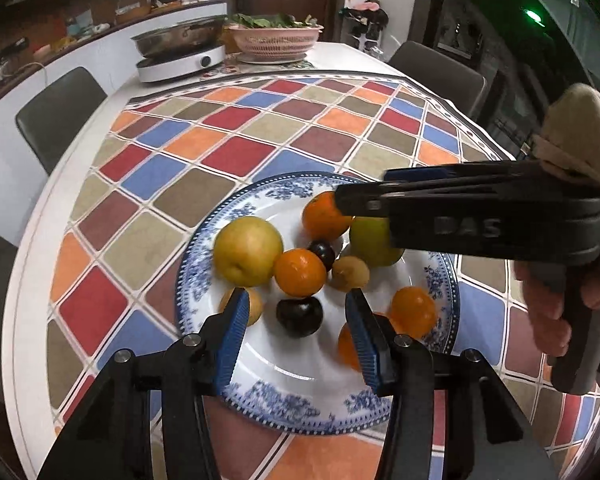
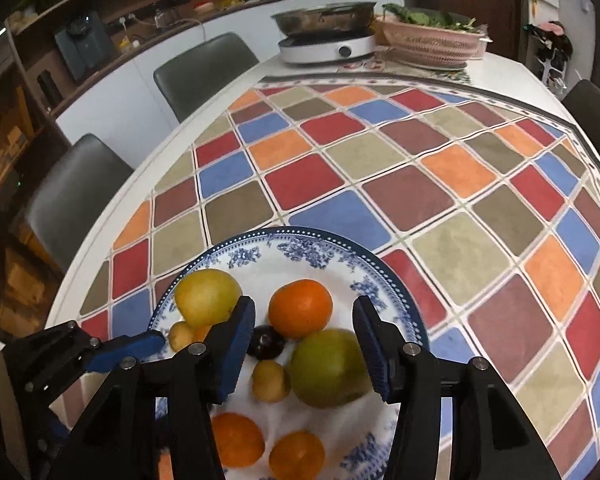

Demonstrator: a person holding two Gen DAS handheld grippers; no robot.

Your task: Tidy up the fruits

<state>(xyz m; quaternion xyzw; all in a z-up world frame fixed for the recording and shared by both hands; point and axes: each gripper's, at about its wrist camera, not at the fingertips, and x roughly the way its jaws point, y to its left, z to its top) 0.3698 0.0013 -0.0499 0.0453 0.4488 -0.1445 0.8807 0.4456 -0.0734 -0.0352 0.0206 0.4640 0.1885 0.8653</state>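
Your left gripper (image 1: pixel 298 322) hovers with its jaws spread wide over the near part of a blue-and-white plate (image 1: pixel 284 406), nothing between the blue pads (image 1: pixel 234 330). A dark plum (image 1: pixel 299 316) lies on the plate in the gap between them. Just beyond it sit an orange (image 1: pixel 300 272), a large yellow pear (image 1: pixel 247 250) to its left, a second, smaller plum (image 1: pixel 323 254) and a brownish kiwi (image 1: pixel 350 273). A small yellow fruit (image 1: pixel 256 306) peeks out behind the left pad; two more oranges (image 1: pixel 414 312) lie near the right pad, one partly hidden by it.

Your right gripper (image 2: pixel 304 322) reaches in from the right, also open and empty. From its own camera, its jaws bracket an orange (image 2: pixel 300 308) and a green apple (image 2: pixel 328 368), with a plum (image 2: pixel 265 342) and the kiwi (image 2: pixel 271 380) just beside the left pad. In the left view, its black body crosses over the apple (image 1: pixel 370 242) and the far orange (image 1: pixel 324 218); whether it touches either you cannot tell. Your right hand (image 1: pixel 560 308) grips its handle.

All the fruit is on the plate, which rests on a chequered tablecloth (image 1: pixel 228 148). At the table's far end stand a pan (image 1: pixel 180 36) on a white cooker (image 1: pixel 180 65) and a pink basket (image 1: pixel 275 38) of greens.
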